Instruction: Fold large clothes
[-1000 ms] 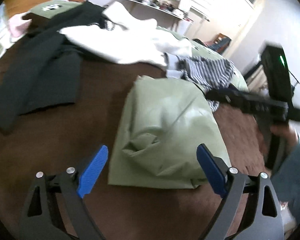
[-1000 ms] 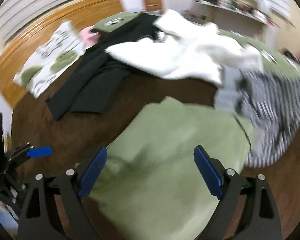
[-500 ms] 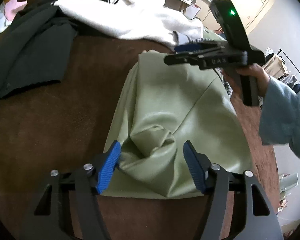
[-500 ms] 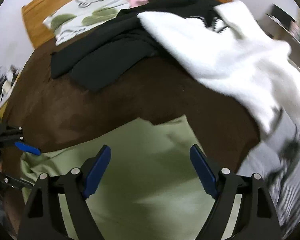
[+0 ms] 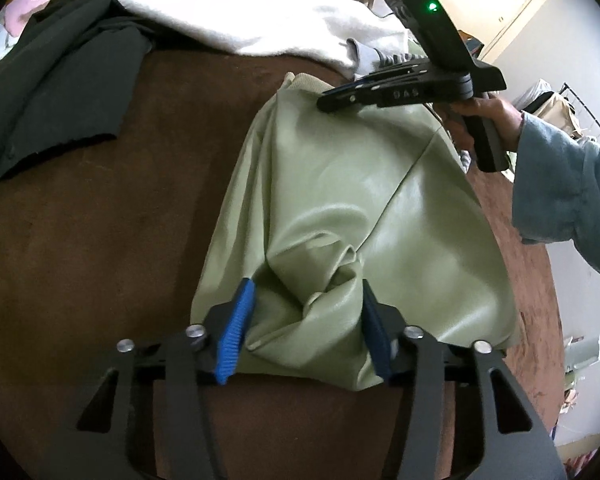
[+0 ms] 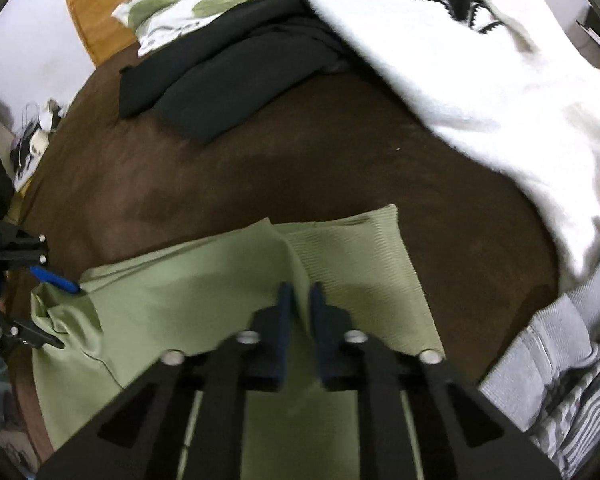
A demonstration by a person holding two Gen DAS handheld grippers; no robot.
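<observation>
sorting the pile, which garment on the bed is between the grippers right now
The green jacket: the left gripper and right gripper pinch its opposite ends, unlike the untouched white, black and striped ones.

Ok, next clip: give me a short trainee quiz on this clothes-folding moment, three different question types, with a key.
1. True or false: the green jacket lies on top of the white sweater.
2. What is between the left gripper jaws? A) a black sleeve B) a bunched fold of the green jacket C) nothing
3. Is the right gripper open or shut?
Key: 1 false, it lies on the brown bed cover. 2 B; those jaws have just been closing on it. 3 shut, pinching the jacket near its ribbed end.
</observation>
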